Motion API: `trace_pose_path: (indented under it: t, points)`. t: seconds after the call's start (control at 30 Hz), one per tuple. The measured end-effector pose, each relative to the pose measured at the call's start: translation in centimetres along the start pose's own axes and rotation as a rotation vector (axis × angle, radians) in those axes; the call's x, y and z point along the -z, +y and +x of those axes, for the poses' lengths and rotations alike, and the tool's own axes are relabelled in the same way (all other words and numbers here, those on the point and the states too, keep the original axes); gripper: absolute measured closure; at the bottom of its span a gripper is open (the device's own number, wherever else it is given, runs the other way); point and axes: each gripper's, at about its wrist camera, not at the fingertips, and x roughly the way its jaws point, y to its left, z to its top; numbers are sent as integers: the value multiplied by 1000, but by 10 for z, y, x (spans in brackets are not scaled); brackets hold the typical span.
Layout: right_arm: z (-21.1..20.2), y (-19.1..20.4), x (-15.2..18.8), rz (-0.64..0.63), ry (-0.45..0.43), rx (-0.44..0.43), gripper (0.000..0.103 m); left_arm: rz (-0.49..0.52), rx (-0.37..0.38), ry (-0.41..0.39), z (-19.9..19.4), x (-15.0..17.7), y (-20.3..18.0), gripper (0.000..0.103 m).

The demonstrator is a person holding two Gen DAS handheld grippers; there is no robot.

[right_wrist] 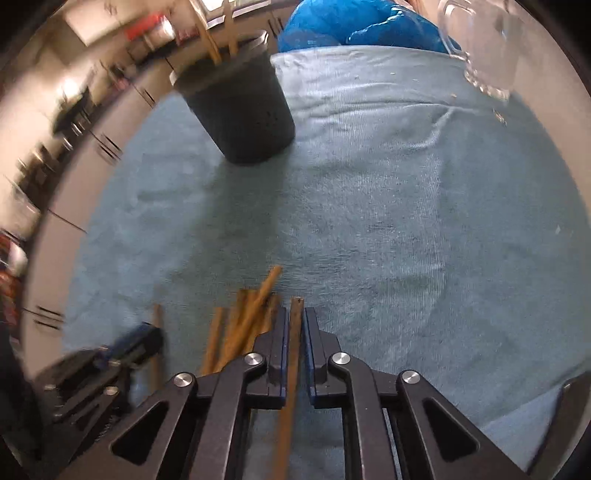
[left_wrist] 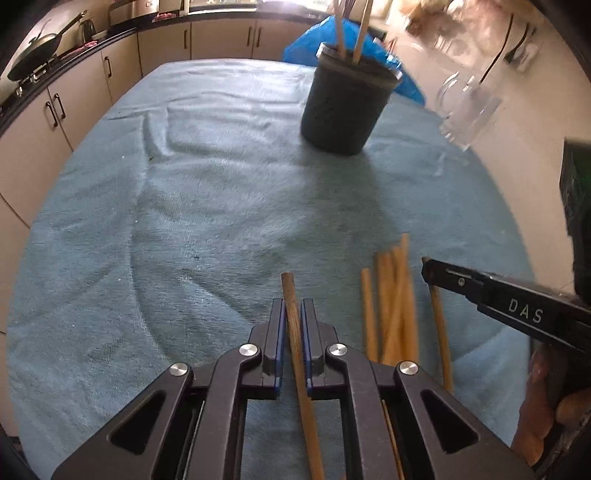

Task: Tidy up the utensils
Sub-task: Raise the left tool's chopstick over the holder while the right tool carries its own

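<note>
My left gripper is shut on a wooden chopstick that runs lengthwise between its pads, low over the teal towel. My right gripper is shut on another wooden chopstick; it also shows in the left wrist view as a black finger at the right. Between the two grippers several loose chopsticks lie in a pile on the towel. A dark perforated utensil holder stands further back, with two wooden sticks upright in it.
The teal towel covers the table. A clear glass mug stands at the far right edge, and a blue bag lies behind the holder. Kitchen cabinets and a pan line the left side.
</note>
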Motion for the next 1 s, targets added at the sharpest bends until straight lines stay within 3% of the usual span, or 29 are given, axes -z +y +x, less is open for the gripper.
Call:
trace_pose_path:
  t: [0.1, 0.27, 0.5, 1.0]
  points:
    - [-33, -2, 7, -5, -89, -59, 95, -3, 37, -52, -23, -3, -4, 96]
    - [-101, 13, 28, -102, -294, -153, 95, 38, 81, -208, -86, -4, -20, 96]
    - [-157, 34, 63, -197, -498, -214, 95, 80, 104, -351, -146, 4, -31, 96]
    - [-195, 46, 81, -241, -631, -213, 95, 87, 104, -412, -175, 7, -32, 96]
